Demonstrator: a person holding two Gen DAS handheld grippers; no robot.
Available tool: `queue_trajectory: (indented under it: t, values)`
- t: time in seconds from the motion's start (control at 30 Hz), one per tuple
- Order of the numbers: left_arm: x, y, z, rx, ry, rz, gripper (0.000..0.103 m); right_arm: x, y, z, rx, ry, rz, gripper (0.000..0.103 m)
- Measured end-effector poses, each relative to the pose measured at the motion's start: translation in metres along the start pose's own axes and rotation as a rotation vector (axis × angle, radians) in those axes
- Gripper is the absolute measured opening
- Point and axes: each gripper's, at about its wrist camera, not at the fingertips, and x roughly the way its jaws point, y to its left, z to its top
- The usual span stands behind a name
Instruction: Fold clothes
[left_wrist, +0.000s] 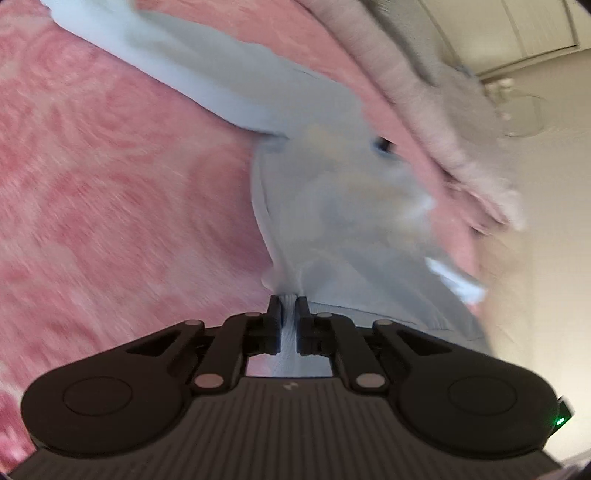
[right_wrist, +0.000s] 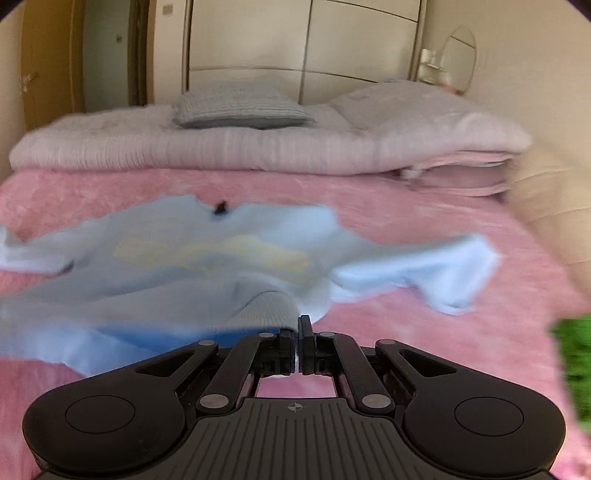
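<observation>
A pale blue long-sleeved sweatshirt with a faded yellow chest print (right_wrist: 207, 254) lies spread across the middle of a fuzzy pink bedspread (right_wrist: 424, 332), sleeves reaching toward either side edge. The left gripper (left_wrist: 289, 301) pinches a bunched fold of it, jaws nearly closed. The right gripper (right_wrist: 297, 323), jaws likewise almost together, clamps its ribbed hem.
</observation>
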Motion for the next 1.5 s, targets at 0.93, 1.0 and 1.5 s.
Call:
queue_trajectory:
  t: [0.93,1.0,1.5]
  values:
    - [0.033,0.018,-0.067,-0.083,-0.059,0.234,0.002,0.067,-0.123,-0.137,1.019,0.330,0.208,0.003]
    - [0.029,0.012,-0.072,-0.057,-0.069,0.215,0.002,0.060,-0.121,-0.126,0.950,0.313,0.196,0.002]
    - [0.023,-0.044,-0.098,0.050,0.135,0.618,0.015,0.036,-0.105,-0.083,0.614,0.575,0.049,0.031]
